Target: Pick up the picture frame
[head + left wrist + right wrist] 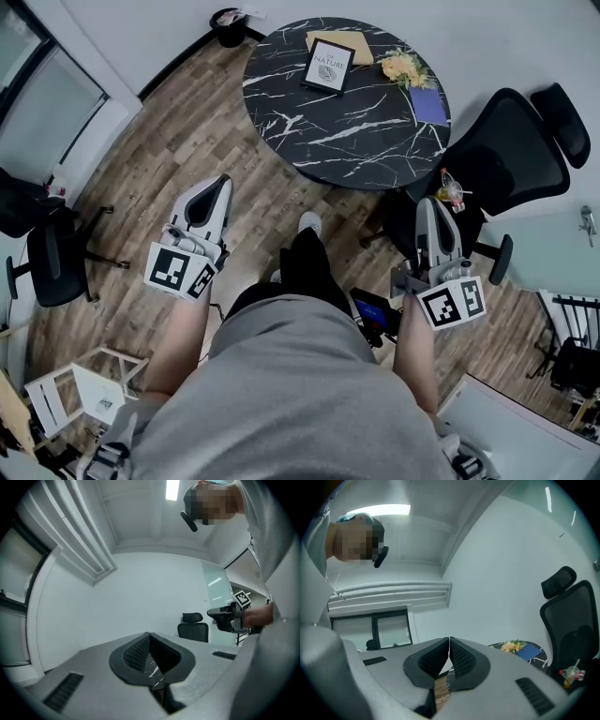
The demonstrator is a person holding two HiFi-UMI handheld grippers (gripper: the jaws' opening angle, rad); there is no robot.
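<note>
Black picture frame (328,66), white print, seemingly propped upright.

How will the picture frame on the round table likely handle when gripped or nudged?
The picture frame looks flat with a thin black border, so probably stiff and light. It seems propped upright on the table, so a push may tip it. Its front may be glazed and slippery; that cannot be told.

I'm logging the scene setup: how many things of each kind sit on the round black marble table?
Picture frame: 1
Tan flat folder or book: 1
Flower bunch: 1
Blue notebook: 1
Total: 4
</note>
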